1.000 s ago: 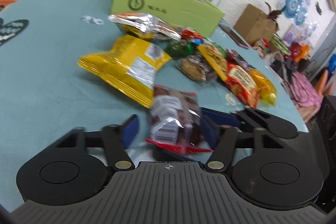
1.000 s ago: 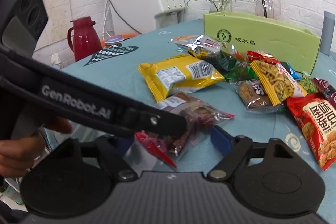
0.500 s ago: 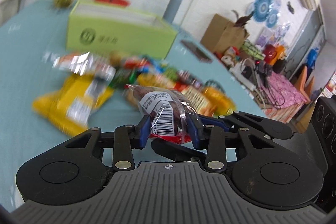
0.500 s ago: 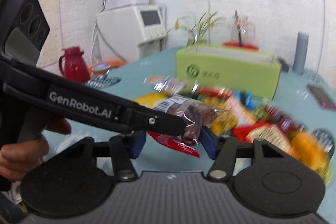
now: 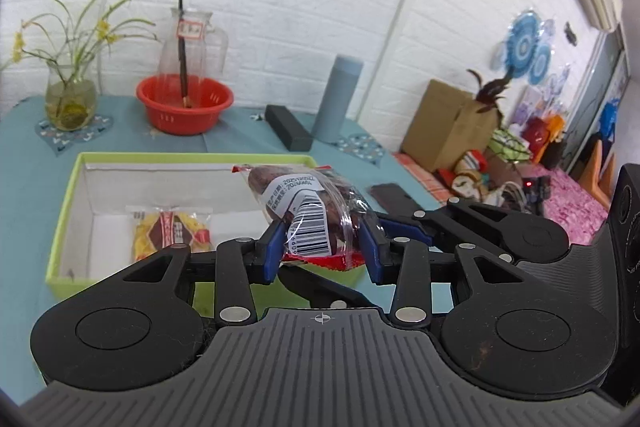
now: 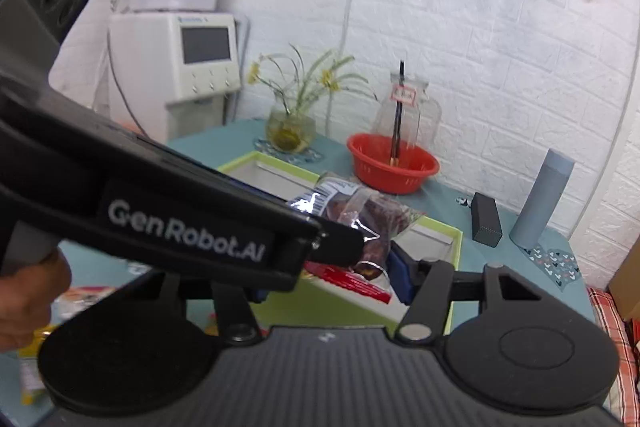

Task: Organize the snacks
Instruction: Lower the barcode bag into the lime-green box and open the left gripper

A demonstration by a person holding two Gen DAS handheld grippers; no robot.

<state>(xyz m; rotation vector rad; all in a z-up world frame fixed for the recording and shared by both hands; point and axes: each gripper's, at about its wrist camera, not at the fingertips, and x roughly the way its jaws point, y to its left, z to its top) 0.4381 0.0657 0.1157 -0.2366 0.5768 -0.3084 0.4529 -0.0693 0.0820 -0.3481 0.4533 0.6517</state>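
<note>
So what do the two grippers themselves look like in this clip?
Both match: the left gripper and right gripper have black linkage arms with silver rivets, blue finger pads, round black discs and a ribbed grey base. White "GenRobot.AI" lettering runs along the left one's side.

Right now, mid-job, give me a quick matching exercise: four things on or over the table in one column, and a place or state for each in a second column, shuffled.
Things:
1. clear snack bag
2. yellow snack packet
3. red basket
4. grey bottle

Places or states:
A. lying inside the green box
B. standing upright beside a black case
C. clamped in the left hand-held gripper
D. holding a glass jug

Pairs: 1-C, 2-A, 3-D, 4-B
</note>
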